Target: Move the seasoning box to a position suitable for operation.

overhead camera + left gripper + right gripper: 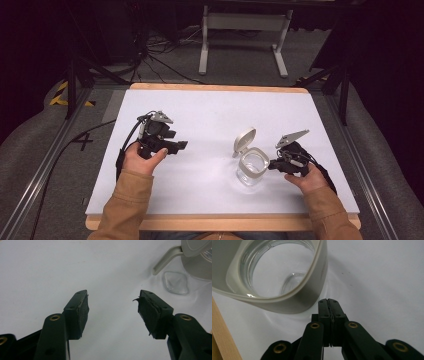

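A clear glass jar [252,169] with a beige collar stands right of the table's middle. Its beige flip lid [245,140] is swung up and open behind it. My right gripper [272,165] sits just right of the jar, jaws shut with nothing between them. In the right gripper view its tips [329,302] lie right against the jar's collar [294,302]; whether they touch is unclear. The jar looks empty inside. My left gripper [182,145] is held over the left half of the mat, well apart from the jar. It stands open [112,298] and empty, with the jar [197,265] ahead at upper right.
A white mat [210,110] covers the wooden table, whose front edge [220,221] runs near the person's sleeves. The wooden edge [219,335] lies close beside the jar in the right gripper view. Cables and a stand's legs [245,45] are on the floor beyond the table.
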Motion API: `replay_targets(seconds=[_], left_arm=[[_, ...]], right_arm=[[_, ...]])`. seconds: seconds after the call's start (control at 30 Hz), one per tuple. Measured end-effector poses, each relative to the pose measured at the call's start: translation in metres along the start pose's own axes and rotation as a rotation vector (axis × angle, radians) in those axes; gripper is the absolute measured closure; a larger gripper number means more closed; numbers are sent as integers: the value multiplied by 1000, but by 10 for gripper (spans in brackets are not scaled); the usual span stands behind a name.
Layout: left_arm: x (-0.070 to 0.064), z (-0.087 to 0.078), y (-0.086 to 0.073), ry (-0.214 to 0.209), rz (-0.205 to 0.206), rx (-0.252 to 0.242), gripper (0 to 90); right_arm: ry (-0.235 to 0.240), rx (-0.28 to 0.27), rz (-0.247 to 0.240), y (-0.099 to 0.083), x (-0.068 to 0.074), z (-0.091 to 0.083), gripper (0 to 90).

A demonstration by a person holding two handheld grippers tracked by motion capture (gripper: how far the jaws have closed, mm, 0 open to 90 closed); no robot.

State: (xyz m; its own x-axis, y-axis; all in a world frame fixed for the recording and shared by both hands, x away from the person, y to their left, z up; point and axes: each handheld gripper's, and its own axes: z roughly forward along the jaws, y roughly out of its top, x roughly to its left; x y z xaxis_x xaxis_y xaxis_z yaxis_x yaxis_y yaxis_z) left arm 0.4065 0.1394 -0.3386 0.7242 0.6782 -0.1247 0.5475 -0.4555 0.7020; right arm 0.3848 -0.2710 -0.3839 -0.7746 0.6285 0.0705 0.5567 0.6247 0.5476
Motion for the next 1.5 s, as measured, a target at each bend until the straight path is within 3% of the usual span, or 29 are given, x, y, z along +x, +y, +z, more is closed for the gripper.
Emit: replay_targets(seconds=[0.4,0.77,1.1,1.37,1.5], left_arm=[[0,0,0,0,-7,-3,419],[0,1,2,-3,3,-7,419],[0,1,2,-7,-7,-13,419],[0,2,5,-13,4,-14,419],[1,1,5,-10,3,-13,419]], right_arm=[[9,8,3,-1,0,2,895],[45,65,-47,0,15,9,895],[70,101,-63,1,24,14,894],[75,90,-68,0,25,15,893],[46,66,-49,0,21,6,893]])
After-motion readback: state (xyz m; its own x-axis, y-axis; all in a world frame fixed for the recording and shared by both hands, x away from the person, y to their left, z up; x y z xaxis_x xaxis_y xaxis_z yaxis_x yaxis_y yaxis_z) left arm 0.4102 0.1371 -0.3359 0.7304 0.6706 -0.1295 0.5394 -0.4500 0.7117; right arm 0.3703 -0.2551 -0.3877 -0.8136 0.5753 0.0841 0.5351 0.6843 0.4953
